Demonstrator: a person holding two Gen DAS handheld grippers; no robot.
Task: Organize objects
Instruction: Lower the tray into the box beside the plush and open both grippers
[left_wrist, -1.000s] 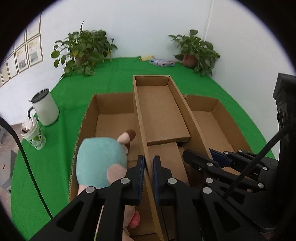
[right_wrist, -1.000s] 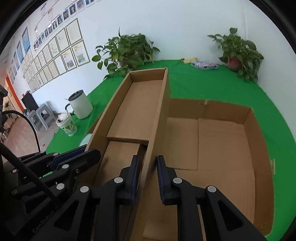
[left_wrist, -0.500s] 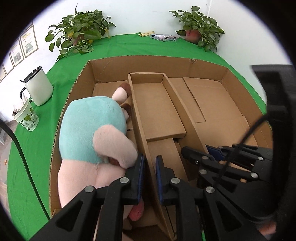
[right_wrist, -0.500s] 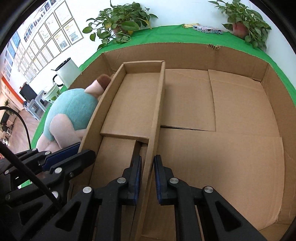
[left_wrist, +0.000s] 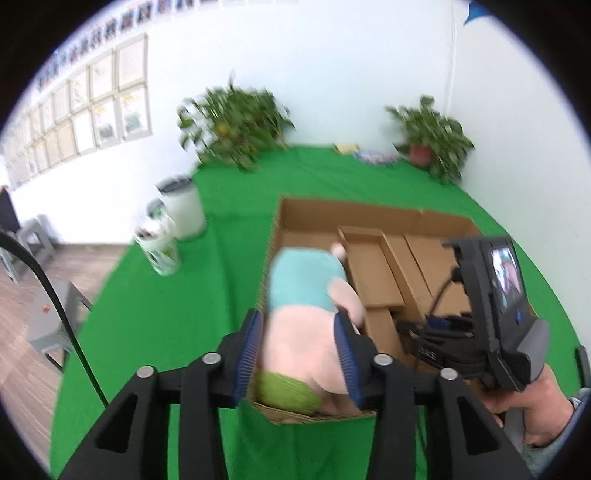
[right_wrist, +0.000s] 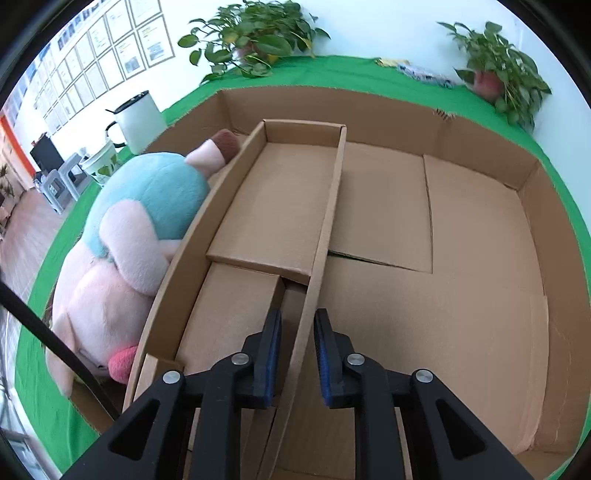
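Observation:
A pink plush pig in a teal top (right_wrist: 122, 236) lies in the left compartment of a large cardboard box (right_wrist: 480, 122). It also shows in the left wrist view (left_wrist: 306, 302). A narrow cardboard tray (right_wrist: 266, 206) stands in the middle of the box. My left gripper (left_wrist: 299, 354) is open and raised above the box's near edge, with the plush seen between its fingers (left_wrist: 249, 350). My right gripper (right_wrist: 295, 354) is open and straddles the tray's right wall without pressing it. The right gripper body (left_wrist: 491, 321) shows in the left wrist view.
The box sits on a green cloth (left_wrist: 166, 317). A white lidded mug (left_wrist: 183, 206) and a patterned cup (left_wrist: 160, 247) stand to its left. Potted plants (left_wrist: 236, 125) and small items (left_wrist: 369, 155) line the back. A grey stool (left_wrist: 51, 317) stands off the table's left edge.
My left gripper let go of the tray's left wall, opened wide and pulled back and up. My right gripper opened slightly around the right wall. The tray now rests in the box.

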